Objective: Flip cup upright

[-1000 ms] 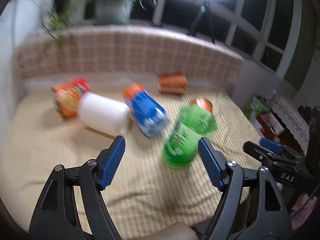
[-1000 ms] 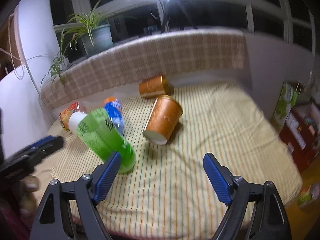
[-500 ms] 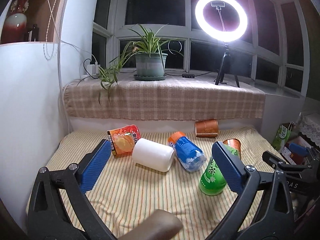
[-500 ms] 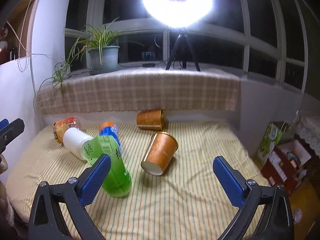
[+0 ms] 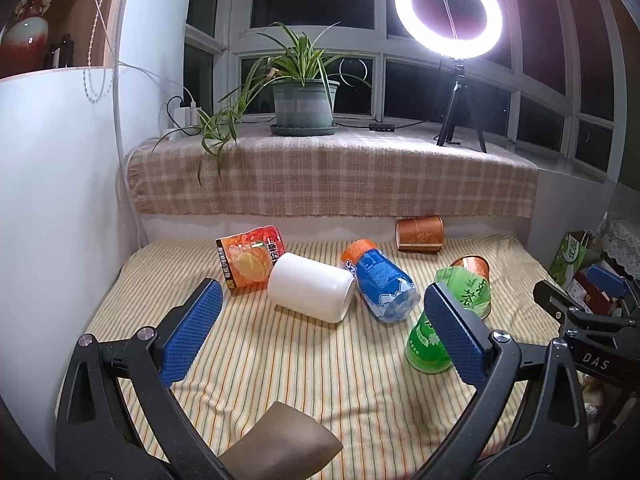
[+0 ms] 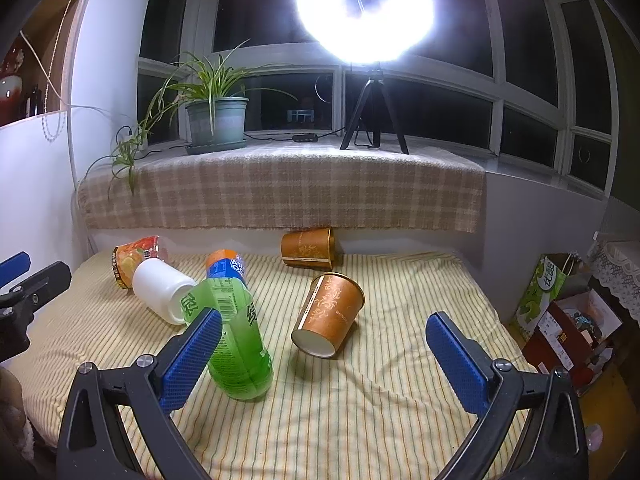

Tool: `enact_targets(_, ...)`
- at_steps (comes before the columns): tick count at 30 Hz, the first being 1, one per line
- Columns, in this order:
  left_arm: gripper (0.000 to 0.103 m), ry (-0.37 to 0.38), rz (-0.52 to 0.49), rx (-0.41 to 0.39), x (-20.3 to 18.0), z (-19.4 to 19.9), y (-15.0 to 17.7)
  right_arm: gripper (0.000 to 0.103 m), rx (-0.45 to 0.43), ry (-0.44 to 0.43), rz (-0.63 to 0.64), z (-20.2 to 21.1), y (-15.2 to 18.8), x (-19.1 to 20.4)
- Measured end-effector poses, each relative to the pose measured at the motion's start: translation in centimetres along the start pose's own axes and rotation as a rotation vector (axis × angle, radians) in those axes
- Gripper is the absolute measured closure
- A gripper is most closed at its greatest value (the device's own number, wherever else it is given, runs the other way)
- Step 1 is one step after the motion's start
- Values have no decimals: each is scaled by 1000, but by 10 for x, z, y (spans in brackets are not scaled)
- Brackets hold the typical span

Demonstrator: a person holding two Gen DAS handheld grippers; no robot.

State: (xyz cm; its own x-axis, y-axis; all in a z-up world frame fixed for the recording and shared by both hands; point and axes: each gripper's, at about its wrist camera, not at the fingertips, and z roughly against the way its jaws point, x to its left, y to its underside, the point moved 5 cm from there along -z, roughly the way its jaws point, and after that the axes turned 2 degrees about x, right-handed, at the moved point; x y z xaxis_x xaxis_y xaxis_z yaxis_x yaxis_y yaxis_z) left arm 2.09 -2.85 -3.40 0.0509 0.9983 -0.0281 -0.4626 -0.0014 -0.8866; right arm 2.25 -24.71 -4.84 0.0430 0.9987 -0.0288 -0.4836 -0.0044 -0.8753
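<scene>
Several cups lie tipped over on a striped cloth. A brown patterned cup [image 6: 330, 314] [image 5: 471, 267] lies on its side in the middle, base toward the right wrist camera. A second brown cup [image 6: 307, 248] [image 5: 419, 235] lies at the back wall. A white cup [image 5: 311, 293] [image 6: 162, 291] lies on its side left of centre. My left gripper [image 5: 320, 332] is open, held back from the white cup with nothing between its fingers. My right gripper [image 6: 320, 354] is open too, in front of the brown cup and apart from it.
A green bottle [image 6: 232, 338] [image 5: 448, 326], a blue bottle [image 5: 380, 280] [image 6: 226, 266] and an orange carton [image 5: 250, 258] [image 6: 134, 258] also lie on the cloth. A checked ledge [image 6: 280, 188] holds a potted plant [image 5: 304, 96] and a ring light [image 5: 448, 10]. Boxes [image 6: 568, 320] stand on the floor at right.
Both grippers have pulled back and tilted up, so the whole bed and window now show. Their jaws stand wider apart than a second ago. The cups have not moved.
</scene>
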Motion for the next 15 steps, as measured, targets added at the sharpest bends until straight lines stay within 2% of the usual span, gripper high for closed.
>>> enact_targets(15,1,-16,8,-12,5,0,-3,0,7,-14,-4,-2,2,2)
